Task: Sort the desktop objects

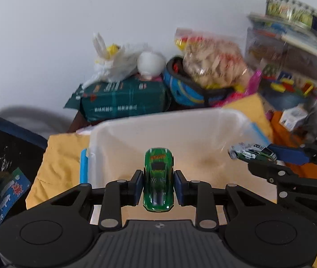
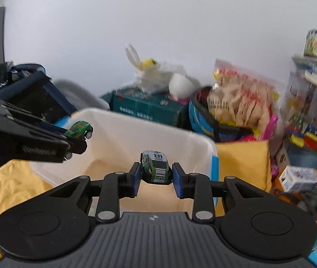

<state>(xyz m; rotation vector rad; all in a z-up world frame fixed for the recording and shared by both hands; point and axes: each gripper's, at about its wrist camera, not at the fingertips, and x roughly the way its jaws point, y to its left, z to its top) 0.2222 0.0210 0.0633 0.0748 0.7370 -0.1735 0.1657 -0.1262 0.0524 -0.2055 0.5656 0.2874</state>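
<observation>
My left claw (image 1: 158,184) pinched a bright green toy car (image 1: 158,181) over the translucent white plastic bin (image 1: 136,134). My right claw (image 2: 156,176) pinched a green-and-white toy race car numbered 81 (image 2: 156,167) over the same bin. The bin's inside looked bare as far as I could see. It sat on a yellow-covered surface (image 1: 55,156); a blue round basket (image 2: 203,122) behind it held a clear bag of snacks (image 2: 238,102).

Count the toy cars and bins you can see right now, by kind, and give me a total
Green toy car, in the left gripper: 1
White-and-green toy car, numbered 81, in the right gripper: 1
Translucent plastic bin: 1
Total: 3
</observation>
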